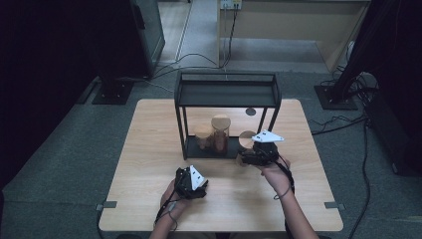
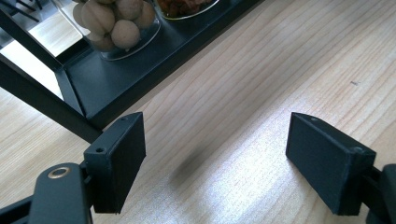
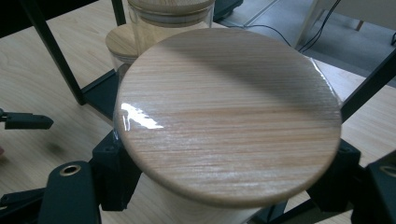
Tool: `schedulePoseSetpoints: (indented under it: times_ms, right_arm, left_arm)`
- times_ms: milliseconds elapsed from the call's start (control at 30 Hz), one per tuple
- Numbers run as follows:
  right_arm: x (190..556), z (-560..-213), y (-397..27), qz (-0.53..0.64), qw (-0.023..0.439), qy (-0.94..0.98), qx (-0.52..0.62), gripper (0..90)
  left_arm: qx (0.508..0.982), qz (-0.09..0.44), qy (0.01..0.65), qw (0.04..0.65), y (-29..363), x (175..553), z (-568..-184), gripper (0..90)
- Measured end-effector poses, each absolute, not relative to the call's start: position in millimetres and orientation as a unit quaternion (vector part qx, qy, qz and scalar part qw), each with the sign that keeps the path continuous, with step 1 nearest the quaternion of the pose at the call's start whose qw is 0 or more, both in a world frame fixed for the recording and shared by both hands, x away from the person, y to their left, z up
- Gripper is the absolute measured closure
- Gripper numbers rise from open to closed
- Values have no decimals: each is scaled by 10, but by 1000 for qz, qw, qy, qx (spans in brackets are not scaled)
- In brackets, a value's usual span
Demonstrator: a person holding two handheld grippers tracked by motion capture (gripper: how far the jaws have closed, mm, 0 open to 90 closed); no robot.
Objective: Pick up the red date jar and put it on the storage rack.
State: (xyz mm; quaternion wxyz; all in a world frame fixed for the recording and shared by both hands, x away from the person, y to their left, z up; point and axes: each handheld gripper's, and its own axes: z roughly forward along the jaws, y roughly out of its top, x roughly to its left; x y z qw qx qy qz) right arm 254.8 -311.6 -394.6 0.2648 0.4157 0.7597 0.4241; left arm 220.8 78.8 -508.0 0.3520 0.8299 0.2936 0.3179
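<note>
Currently: a wooden-lidded jar [image 3: 224, 121] is clamped between the right gripper [image 1: 256, 154] jaws beside the black shelf [image 1: 226, 94] | left gripper [image 2: 215, 158] is held open, empty, over the table [image 2: 261, 70] | next, judged: the jar is to be guided onto the shelf's lower tray.

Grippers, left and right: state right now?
Left gripper: open, nothing between the jaws, only bare table.
Right gripper: shut on the jar with the wooden lid, beside the black rack.
</note>
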Motion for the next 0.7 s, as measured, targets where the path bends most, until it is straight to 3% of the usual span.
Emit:
schedulePoseSetpoints:
  times_ms: [700]
  right_arm:
    - [2748,-3928,-2933,412,269,754,435,249]
  left_arm:
    - [832,317,292,351,794,2214,-5072,199]
